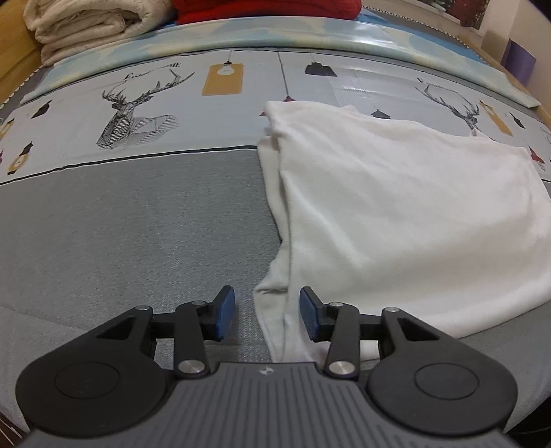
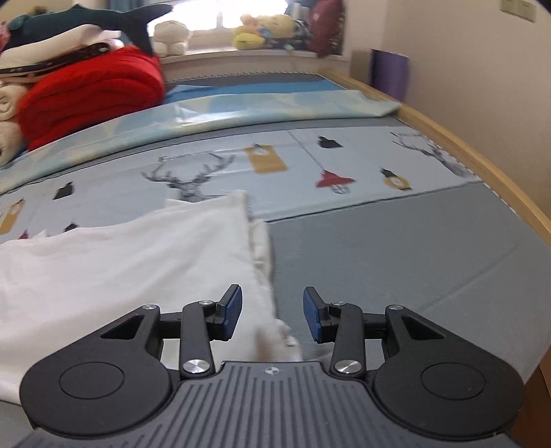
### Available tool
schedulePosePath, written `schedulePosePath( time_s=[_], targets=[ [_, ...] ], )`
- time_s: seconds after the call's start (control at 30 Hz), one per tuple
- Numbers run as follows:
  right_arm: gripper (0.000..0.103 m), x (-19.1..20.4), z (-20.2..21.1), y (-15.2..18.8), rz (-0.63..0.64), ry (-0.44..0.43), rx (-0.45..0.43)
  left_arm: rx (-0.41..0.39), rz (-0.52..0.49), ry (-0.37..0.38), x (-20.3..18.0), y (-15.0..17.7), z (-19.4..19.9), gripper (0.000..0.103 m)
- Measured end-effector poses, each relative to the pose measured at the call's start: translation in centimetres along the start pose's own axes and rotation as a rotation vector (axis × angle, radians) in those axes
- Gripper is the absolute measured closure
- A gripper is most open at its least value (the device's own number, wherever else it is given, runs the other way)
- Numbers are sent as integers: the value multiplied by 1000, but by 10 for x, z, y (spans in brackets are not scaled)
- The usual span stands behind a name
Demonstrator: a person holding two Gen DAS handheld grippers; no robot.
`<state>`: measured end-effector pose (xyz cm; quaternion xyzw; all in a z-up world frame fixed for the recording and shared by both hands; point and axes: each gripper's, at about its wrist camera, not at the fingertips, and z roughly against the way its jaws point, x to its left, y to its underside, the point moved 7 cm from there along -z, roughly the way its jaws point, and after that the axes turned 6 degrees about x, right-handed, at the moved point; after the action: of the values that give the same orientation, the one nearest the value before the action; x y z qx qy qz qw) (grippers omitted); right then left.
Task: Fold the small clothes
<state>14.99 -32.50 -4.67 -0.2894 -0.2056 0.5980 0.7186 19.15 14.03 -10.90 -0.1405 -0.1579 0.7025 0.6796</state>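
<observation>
A grey bed sheet (image 1: pixel 120 224) with a printed band of deer heads (image 1: pixel 132 117) and hanging lamps covers the mattress inside a wooden bed frame (image 2: pixel 482 151). At the far end lie a folded cream blanket (image 1: pixel 86 24), a folded red blanket (image 2: pixel 93 93) and a dark shark plush toy (image 2: pixel 103 17). Stuffed toys (image 2: pixel 261 29) sit on the windowsill, and a purple roll (image 2: pixel 389 70) stands against the wall.
</observation>
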Motion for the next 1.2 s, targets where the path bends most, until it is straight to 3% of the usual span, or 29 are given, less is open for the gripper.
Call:
schedulePosePath(
  time_s=[0.33,0.5,0.6,0.67,0.87,1.0,1.1,1.2],
  targets=[
    [62,56,20,-6,109,-79,-35,-40,18,31,12,1,18,56],
    [63,89,34,-11,158,-147,-79,-218,-101,52,18,-35,70,59],
    [77,119,43,-8,222,-210,-103,-303,-165,75,26,-51,93,71],
    [84,147,51,-1,304,-265,-124,-328,-163,98,34,-55,97,74],
    [84,240,80,43,607,-454,-149,-288,6,147,69,-59,92,77],
    [82,295,87,80,778,-590,-75,-265,33,139,79,-60,87,77],
    [73,328,89,105,911,-626,-66,-229,18,120,81,-59,79,77],
    [69,351,81,132,1033,-605,-55,-212,5,117,80,-59,72,77]
  ],
)
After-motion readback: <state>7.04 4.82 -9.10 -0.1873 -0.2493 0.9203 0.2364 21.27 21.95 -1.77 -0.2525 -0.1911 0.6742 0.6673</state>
